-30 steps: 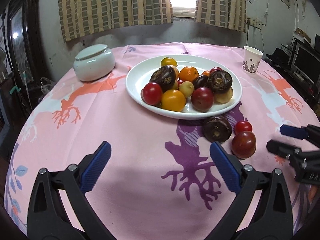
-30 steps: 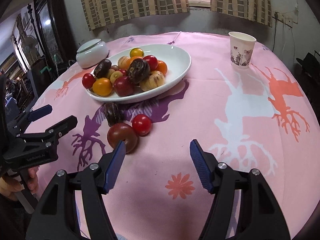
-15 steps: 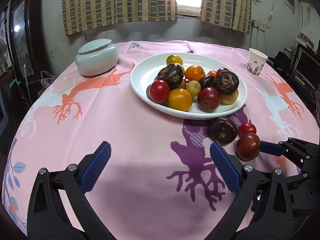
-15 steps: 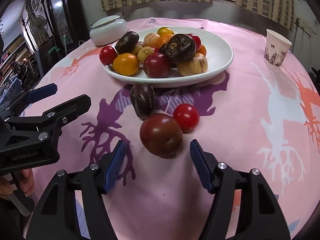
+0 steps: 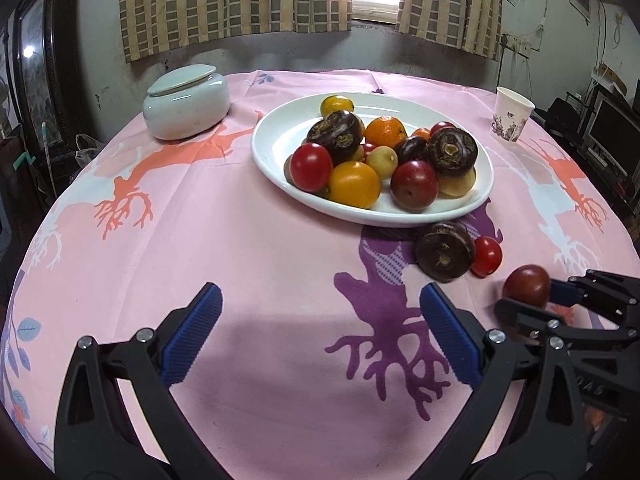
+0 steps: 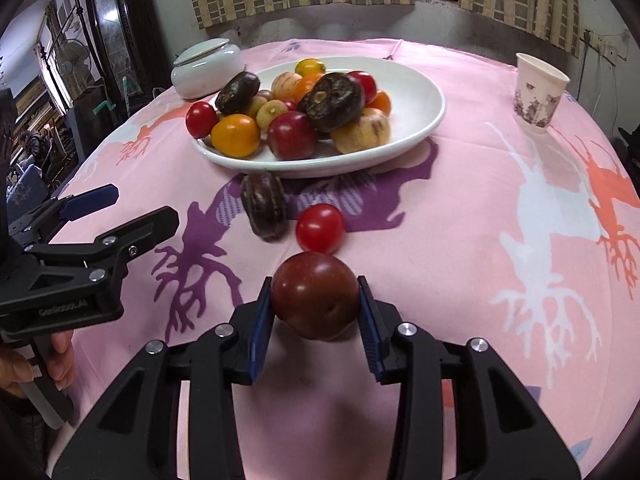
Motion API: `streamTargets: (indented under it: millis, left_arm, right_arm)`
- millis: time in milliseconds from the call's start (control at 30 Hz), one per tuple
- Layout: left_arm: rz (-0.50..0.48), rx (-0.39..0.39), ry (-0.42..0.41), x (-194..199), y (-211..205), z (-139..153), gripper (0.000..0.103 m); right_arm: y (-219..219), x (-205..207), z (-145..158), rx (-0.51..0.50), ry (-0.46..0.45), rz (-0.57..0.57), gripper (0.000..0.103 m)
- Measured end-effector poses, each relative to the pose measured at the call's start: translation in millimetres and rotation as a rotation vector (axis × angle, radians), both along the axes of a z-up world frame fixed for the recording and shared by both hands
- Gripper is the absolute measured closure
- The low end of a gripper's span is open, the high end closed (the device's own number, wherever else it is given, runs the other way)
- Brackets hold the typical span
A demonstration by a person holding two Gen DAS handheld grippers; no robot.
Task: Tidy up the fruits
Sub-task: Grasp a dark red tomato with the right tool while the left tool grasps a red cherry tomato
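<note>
Down at 6 o'clock in its own view, the right gripper was closing its jaws, and both blue pads touched the dark red plum between them. That plum sat on the pink tablecloth, apart from the plate. Just past it, toward 12 o'clock, lay 1 small red tomato, and beside that at 11 o'clock a dark purple fruit. Behind both stood the white plate, piled with fruits. Over at 9 o'clock the left gripper hung above the cloth, jaws wide, holding nothing. At 2 o'clock stood a paper cup, and at 11 o'clock a pale lidded jar.
</note>
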State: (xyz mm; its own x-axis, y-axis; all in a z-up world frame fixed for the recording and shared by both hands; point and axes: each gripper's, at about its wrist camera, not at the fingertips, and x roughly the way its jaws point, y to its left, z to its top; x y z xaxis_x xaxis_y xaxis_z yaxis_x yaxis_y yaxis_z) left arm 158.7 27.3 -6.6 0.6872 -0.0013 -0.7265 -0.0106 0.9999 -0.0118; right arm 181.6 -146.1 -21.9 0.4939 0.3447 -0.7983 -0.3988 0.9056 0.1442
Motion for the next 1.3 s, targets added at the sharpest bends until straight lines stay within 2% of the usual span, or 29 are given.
streamTargets:
  millis: [267,467,633,700,767,800,900,967,1033,1300]
  left_arm:
    - [-0.076,-0.004,-0.010,-8.6,-20.2,3.7,0.002]
    - [-0.217,-0.043,-0.016,-21.5,-55.2,9.1,0.002]
    - [-0.339,-0.039,-0.026,-27.9,-90.0,11.3,0.003]
    - [-0.386,-0.050,-0.023,-28.1,-102.3,11.0,0.007]
    - [-0.422,-0.064,-0.011,-24.0,-111.9,8.3,0.021]
    - [-0.431,-0.067,0.000,-21.1,-115.6,5.5,0.023]
    - [-0.424,-0.075,0.035,-8.9,-122.7,-3.4,0.026]
    - [-0.420,-0.093,0.052,-0.1,-123.2,-8.8,0.038]
    - [-0.397,-0.088,0.063,9.6,-122.7,-13.9,0.042]
    - [-0.300,-0.053,0.080,25.6,-119.4,-20.6,0.042]
  right_arm:
    - [-24.8,-8.1,12.4,0.015,-0.030,-0.020,0.064]
    - [-54.5,-17.6,23.0,0.015,-0.051,-0.035,0.064]
    - [-86.6,-21.9,26.9,0.035,-0.057,-0.071,0.064]
    - [-99.2,-20.5,29.1,0.063,-0.057,-0.092,0.063]
    - [-106.3,-18.5,32.5,0.086,-0.060,-0.102,0.063]
    - [-108.1,-18.6,34.0,0.092,-0.065,-0.102,0.063]
    - [-110.6,-18.7,36.7,0.109,-0.067,-0.100,0.063]
    - [-113.1,-18.9,39.2,0.122,-0.069,-0.097,0.063]
    - [-114.4,-18.6,40.4,0.134,-0.068,-0.095,0.063]
    - [-112.8,-17.4,39.7,0.151,-0.055,-0.081,0.064]
